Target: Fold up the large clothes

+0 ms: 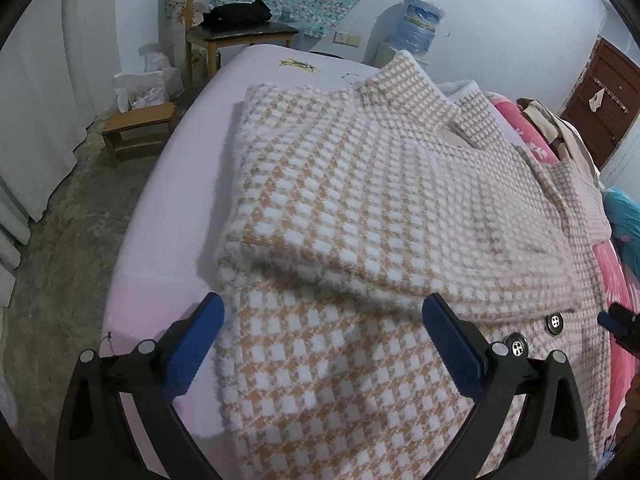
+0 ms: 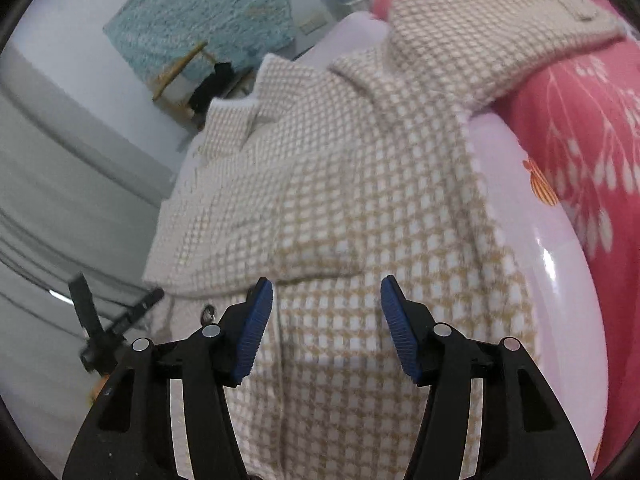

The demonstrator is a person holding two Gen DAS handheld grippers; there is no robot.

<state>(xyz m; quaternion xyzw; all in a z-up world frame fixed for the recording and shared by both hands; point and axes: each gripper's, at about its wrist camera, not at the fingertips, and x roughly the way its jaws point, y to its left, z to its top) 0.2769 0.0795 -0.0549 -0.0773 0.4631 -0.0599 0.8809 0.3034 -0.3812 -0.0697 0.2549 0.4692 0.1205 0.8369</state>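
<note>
With the checked coat (image 1: 360, 184) lying part-folded on the bed (image 1: 176, 216), we hold both the left claw (image 1: 324, 344) and right claw (image 2: 326, 328) open and empty, seemingly between folds, needing a fresh grip on the hem next.

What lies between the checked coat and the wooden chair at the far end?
Bare lilac bed sheet, apart from a small printed motif, between checked coat and wooden chair; left wrist view.
</note>
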